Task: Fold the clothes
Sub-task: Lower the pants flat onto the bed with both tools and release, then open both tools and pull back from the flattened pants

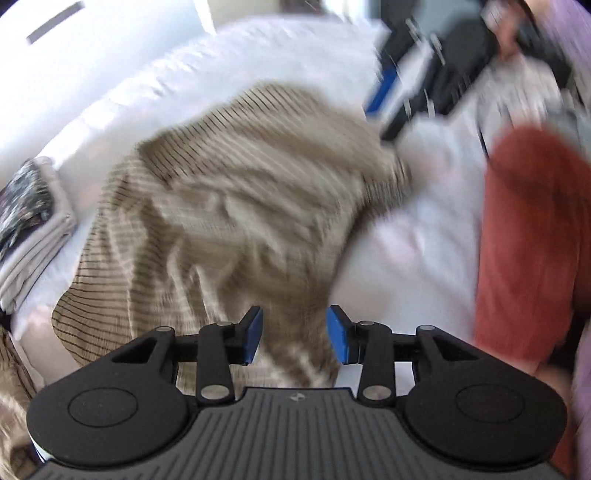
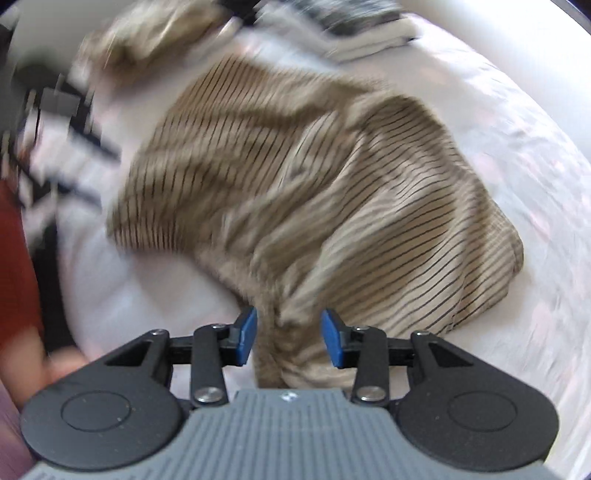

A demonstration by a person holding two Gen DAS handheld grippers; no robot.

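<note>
A beige garment with thin dark stripes (image 1: 236, 192) lies crumpled on a white bed; both views are blurred by motion. In the left wrist view my left gripper (image 1: 294, 339) is open, and a bunched edge of the garment runs between its blue pads (image 1: 254, 335) without being pinched. In the right wrist view the same garment (image 2: 303, 184) spreads ahead, and a twisted end of it passes between the open jaws of my right gripper (image 2: 289, 339). The other gripper (image 1: 406, 92) shows blurred at the upper right of the left wrist view.
The white bed sheet (image 1: 417, 229) lies under everything. A stack of folded clothes (image 1: 33, 229) sits at the left edge in the left wrist view, and it shows at the top of the right wrist view (image 2: 362, 33). The person's red top (image 1: 532, 236) is on the right.
</note>
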